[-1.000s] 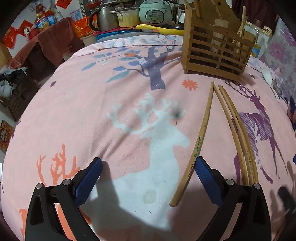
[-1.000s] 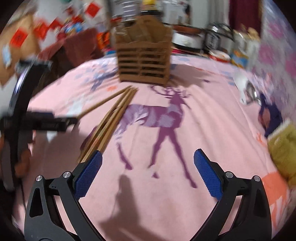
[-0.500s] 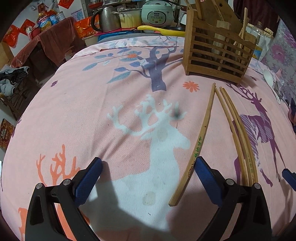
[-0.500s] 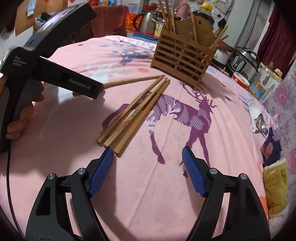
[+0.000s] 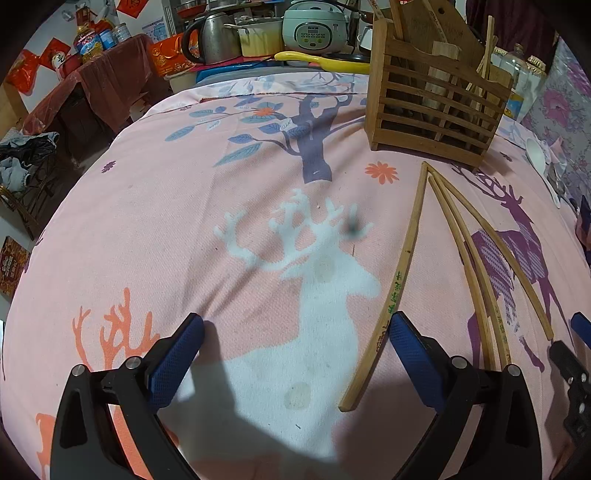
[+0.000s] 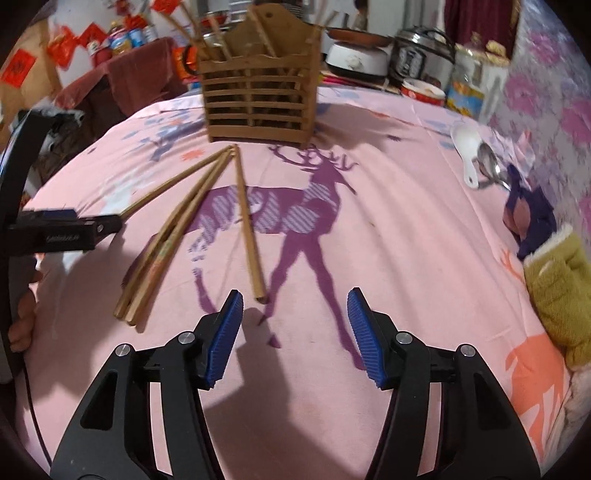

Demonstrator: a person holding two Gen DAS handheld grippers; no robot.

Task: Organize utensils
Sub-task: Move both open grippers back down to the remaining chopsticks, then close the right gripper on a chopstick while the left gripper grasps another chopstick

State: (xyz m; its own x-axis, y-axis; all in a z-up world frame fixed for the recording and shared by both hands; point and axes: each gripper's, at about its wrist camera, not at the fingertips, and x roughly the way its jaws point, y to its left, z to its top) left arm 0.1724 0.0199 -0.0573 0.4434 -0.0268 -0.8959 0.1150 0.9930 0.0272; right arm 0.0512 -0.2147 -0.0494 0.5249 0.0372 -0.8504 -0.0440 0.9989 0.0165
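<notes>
Several long bamboo chopsticks lie on the pink deer-print cloth (image 5: 184,206), fanning out from in front of a slatted wooden utensil holder (image 5: 432,110), which also shows in the right wrist view (image 6: 258,107). One chopstick (image 5: 391,295) lies just inside the right finger of my open, empty left gripper (image 5: 295,339). In the right wrist view one chopstick (image 6: 247,225) lies apart from the paired ones (image 6: 173,232); its near end is just ahead of my open, empty right gripper (image 6: 295,325). The left gripper's body shows at the left edge there (image 6: 62,229).
A white spoon (image 6: 467,147) and a metal spoon (image 6: 489,162) lie at the right, beside a dark cloth (image 6: 532,214) and a yellow-green mitt (image 6: 557,291). A rice cooker (image 5: 314,27), a kettle (image 5: 214,37) and pots stand behind the table.
My right gripper has swung right and closed in on the chopsticks' near ends, its jaws narrower than a second ago. One chopstick now lies apart from the pair. The left gripper barely moved.
</notes>
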